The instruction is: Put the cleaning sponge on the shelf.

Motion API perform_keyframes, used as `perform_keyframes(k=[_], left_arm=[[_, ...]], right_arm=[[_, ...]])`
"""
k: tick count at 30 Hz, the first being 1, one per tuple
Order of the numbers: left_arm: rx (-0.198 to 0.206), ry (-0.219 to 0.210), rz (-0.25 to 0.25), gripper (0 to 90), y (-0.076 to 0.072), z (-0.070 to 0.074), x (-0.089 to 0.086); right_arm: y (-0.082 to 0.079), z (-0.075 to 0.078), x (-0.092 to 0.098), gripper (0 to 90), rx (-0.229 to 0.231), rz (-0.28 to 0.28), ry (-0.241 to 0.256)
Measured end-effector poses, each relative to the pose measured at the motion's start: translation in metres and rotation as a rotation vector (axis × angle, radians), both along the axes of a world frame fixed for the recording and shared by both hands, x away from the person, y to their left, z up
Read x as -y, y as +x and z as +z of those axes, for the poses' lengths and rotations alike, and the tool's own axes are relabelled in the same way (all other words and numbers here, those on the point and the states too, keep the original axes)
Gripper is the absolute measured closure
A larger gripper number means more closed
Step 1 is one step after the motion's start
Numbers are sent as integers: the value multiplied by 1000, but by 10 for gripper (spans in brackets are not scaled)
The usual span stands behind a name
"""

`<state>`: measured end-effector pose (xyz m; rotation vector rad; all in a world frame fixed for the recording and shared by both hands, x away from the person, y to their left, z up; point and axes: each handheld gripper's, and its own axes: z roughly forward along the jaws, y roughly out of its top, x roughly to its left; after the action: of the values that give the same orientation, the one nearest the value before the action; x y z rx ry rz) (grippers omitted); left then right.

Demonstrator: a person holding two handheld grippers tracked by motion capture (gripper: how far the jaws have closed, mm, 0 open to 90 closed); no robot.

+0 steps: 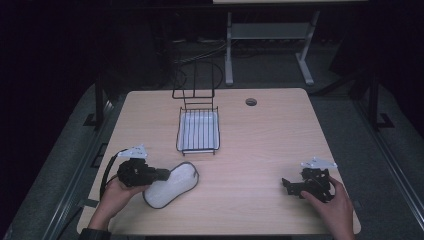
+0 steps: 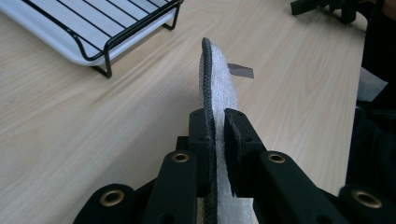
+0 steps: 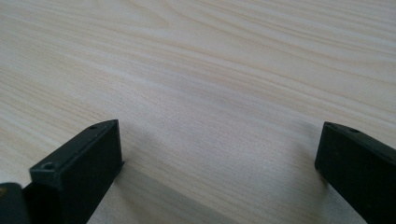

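Dark-rimmed white mitt (image 2: 219, 88) edge-up in left claw (image 2: 215, 135), beside rack (image 2: 100, 49).

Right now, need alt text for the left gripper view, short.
The left gripper is shut on the edge of a white, dark-trimmed fabric mitt, which stands edge-on away from the camera above a light wooden table. A black wire rack over a white tray sits at upper left, and the right gripper at the top right.
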<state>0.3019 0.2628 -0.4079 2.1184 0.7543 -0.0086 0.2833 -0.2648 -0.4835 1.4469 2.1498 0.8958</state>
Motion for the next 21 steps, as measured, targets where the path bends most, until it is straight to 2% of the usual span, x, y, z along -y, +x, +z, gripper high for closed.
perform_keyframes(k=[4, 5, 9, 21], left_arm=[[-5, -20, 1, 824, -1, 1, 0], [-11, -40, 9, 826, -1, 2, -2], [-4, -56, 23, 838, -1, 5, -4], [25, -69, 69, 847, 2, 17, -4]], right_arm=[[0, 0, 0, 2, 0, 0, 0], [0, 0, 0, 2, 0, 0, 0], [0, 0, 0, 2, 0, 0, 0], [0, 0, 0, 2, 0, 0, 0]])
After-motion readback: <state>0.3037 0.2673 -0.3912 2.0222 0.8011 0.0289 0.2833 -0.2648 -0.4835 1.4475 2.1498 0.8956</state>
